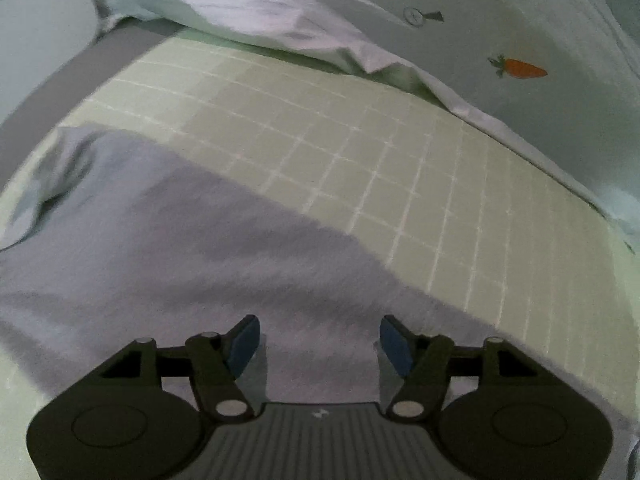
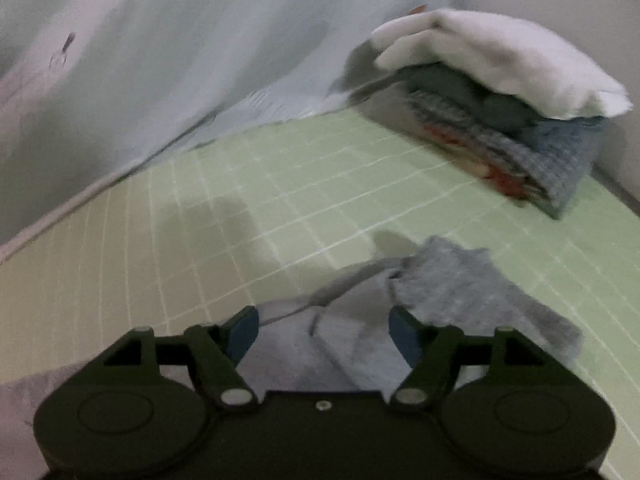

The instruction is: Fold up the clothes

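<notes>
Both tongs open over a grey garment on the green grid mat

The left tongs hover with jaws spread above the flat grey garment, gripping nothing. The right tongs are likewise spread, over its rumpled end. A stack of folded clothes sits at the far side of the mat, beside a pale carrot-print sheet.
</notes>
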Demonstrator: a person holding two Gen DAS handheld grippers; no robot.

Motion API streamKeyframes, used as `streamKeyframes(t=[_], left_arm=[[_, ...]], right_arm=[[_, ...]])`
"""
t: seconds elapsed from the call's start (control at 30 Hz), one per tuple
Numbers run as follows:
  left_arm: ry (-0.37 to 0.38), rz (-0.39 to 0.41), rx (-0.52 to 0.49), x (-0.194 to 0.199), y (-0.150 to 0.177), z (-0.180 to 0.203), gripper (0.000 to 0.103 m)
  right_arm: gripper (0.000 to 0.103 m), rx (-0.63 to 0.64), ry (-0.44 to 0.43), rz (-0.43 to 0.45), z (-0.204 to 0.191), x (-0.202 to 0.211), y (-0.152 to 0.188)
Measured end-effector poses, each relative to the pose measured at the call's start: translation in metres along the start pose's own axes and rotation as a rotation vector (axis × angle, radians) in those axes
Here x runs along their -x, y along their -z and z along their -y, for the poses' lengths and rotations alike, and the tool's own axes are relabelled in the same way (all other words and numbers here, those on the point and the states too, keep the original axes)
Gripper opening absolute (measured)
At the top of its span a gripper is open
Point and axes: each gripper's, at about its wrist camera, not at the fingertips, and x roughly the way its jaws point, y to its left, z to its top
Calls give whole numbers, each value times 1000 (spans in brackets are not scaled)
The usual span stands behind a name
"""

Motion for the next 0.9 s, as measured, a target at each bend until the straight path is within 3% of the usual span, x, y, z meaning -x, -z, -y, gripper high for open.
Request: streamKeyframes(t=[0.13,0.17,0.2,0.23,0.27,0.3,0.33,0.43,0.7,0.9], left_arm=[[-7,-68,31,-26,-8,14,68],[-20,-63,36,-29,-7,17,67],[-34,-51,28,-30,-7,20,66],[-55,-43,17,-30,-6,22,57],[-82,-36,8,-30,-6,24,38],[-109,-29,-2,-29,-6,25,23],[-116,-24,6,-28,-5,23,2],[-101,-4,64,-21,-3,8,0],[-55,117,66,27,19,-26,0],[-43,149,95,41,39,-45,0]], right_arm=[[73,51,29,-56,-8,-19,0],[67,62,42,-68,-8,-23,0],[46,58,40,-86,-6,-27,0],[28,55,39,-103,-3,-30,0],[1,51,37,-121,-1,-33,0],[2,35,36,-121,3,-33,0],[1,20,29,-96,8,-29,0],[1,17,55,-37,18,-3,5],[1,0,152,87,51,70,25],[1,-38,165,96,58,73,41]])
